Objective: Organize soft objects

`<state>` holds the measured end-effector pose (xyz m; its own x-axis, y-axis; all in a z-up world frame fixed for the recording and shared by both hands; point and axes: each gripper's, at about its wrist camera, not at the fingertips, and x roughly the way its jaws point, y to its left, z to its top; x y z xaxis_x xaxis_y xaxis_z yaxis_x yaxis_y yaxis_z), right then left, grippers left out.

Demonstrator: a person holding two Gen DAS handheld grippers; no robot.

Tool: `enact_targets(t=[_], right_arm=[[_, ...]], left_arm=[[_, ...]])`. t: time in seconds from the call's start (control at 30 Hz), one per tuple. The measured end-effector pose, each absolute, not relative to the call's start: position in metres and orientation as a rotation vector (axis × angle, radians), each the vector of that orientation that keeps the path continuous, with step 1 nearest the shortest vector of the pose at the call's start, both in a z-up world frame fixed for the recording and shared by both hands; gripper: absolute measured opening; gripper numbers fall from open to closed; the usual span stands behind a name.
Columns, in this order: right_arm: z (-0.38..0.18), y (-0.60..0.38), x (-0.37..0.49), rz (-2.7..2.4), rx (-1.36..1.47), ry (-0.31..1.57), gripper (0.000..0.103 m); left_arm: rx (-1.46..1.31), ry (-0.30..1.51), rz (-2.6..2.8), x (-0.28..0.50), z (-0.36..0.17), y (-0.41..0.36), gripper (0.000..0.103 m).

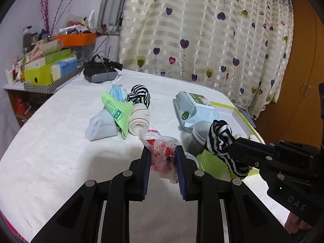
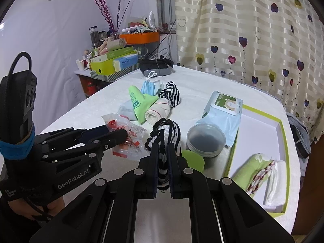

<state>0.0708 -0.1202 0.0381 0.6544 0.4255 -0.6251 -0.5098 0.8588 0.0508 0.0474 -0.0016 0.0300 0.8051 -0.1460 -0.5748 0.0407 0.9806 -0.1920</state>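
Hanging limp from the clamped right gripper (image 2: 163, 156), the striped sock (image 2: 165, 139) has the open green-rimmed box (image 2: 283, 141) lying to its right, far nearer this hand than the left gripper (image 1: 163, 156), which is clamped on a crinkly snack packet (image 1: 162, 154)

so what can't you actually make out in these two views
- Striped sock: lower end hidden inside the right gripper, right wrist view.
- Snack bag: print too small and crinkled, left wrist view.
- Green box: near corner hidden behind the right gripper's frame, right wrist view.
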Motion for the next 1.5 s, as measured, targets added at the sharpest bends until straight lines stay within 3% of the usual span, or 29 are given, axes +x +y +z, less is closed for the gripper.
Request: enact_targets(t=[0.83, 1.5], right_arm=[[0.043, -0.160, 0.058, 0.476, -0.073, 0.650, 0.009], [0.049, -0.260, 0.069, 0.275, 0.055, 0.634, 0.009]], left_arm=[[-0.155, 0.592, -0.187, 0.036, 0.051, -0.040, 0.023], [-0.116, 0.582, -0.283, 0.054, 0.063, -0.089, 0.023]])
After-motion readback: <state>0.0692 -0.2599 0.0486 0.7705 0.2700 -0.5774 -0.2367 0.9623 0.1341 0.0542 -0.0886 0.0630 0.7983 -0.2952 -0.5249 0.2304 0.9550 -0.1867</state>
